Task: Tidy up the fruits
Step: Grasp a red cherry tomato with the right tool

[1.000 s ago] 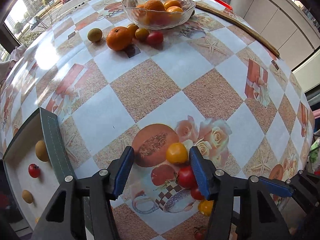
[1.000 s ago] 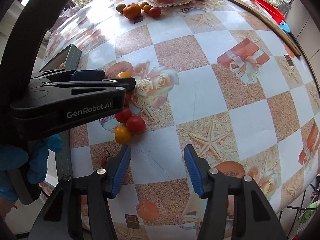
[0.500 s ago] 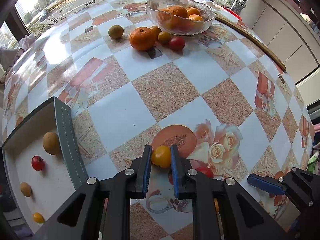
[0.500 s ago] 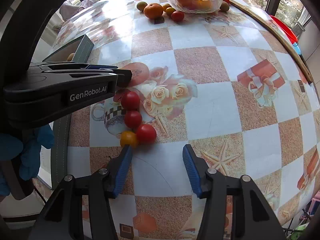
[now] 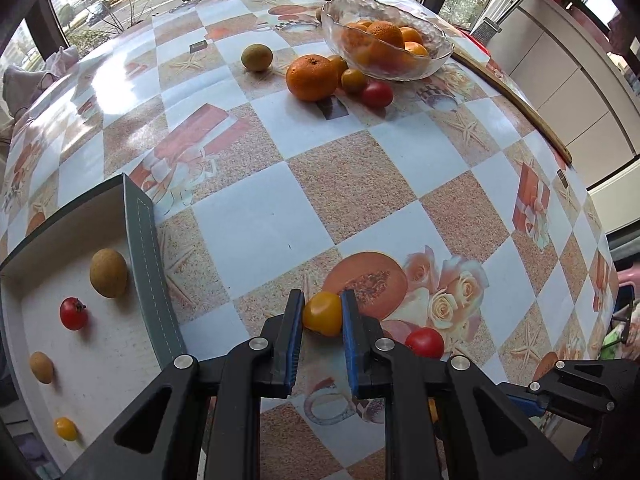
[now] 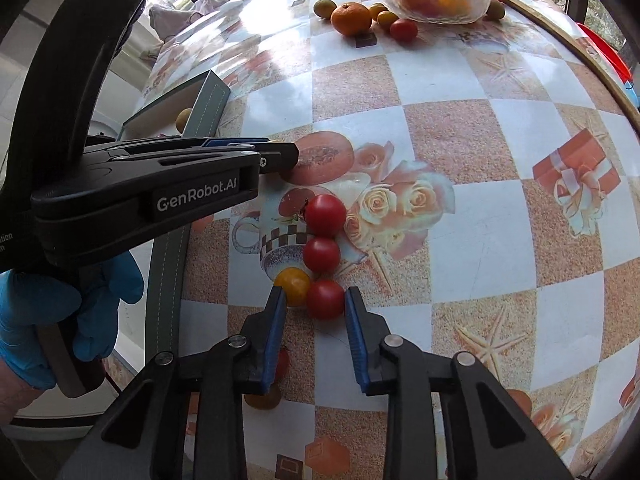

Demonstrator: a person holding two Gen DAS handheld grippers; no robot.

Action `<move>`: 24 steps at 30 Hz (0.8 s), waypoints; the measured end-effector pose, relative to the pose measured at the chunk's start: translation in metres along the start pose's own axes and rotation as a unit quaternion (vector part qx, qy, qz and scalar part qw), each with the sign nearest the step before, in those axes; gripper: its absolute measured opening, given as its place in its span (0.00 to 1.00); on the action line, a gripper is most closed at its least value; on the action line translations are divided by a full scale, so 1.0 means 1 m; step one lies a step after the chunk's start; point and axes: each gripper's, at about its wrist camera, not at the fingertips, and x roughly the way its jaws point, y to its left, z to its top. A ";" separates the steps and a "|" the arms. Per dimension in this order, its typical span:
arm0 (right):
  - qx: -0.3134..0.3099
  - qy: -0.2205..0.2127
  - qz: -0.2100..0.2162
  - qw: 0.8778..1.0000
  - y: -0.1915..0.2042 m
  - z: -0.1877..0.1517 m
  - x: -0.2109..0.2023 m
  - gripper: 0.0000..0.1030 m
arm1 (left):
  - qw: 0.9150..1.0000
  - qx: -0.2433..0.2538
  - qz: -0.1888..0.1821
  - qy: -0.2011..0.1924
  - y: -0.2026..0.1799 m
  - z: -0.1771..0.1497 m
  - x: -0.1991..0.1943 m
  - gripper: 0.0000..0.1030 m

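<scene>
My left gripper (image 5: pixel 321 316) is shut on a yellow cherry tomato (image 5: pixel 323 313) and holds it just above the table, right of the grey tray (image 5: pixel 150 248). The tray holds a brown fruit (image 5: pixel 108 273), a red tomato (image 5: pixel 73 313) and two small yellow ones. My right gripper (image 6: pixel 315 306) is open, its blue pads either side of a red tomato (image 6: pixel 325 299), with a yellow tomato (image 6: pixel 292 279) at the left pad. Two more red tomatoes (image 6: pixel 325 215) lie in a line beyond. The left gripper (image 6: pixel 276 156) shows from the side in the right wrist view.
A glass bowl (image 5: pixel 386 38) of oranges stands at the far side. Beside it lie a large orange (image 5: pixel 312 77), a green-brown fruit (image 5: pixel 257 57), small yellow fruits and a red tomato (image 5: pixel 377 94). A wooden rim (image 5: pixel 520 96) bounds the table's right edge.
My left gripper closed on the yellow tomato and lifted it slightly leftward. My right gripper moved forward to straddle the red tomato and narrowed its opening.
</scene>
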 end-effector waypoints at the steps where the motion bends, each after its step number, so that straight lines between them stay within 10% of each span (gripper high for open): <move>1: 0.004 0.003 -0.002 1.000 -0.007 -0.002 -0.003 0.18 | 1.000 -0.002 -0.001 0.000 0.000 0.000 0.000 0.19; 24: 0.045 0.010 0.003 0.999 -0.014 0.016 0.007 0.20 | 0.999 -0.017 -0.016 -0.022 0.008 -0.007 -0.013 0.19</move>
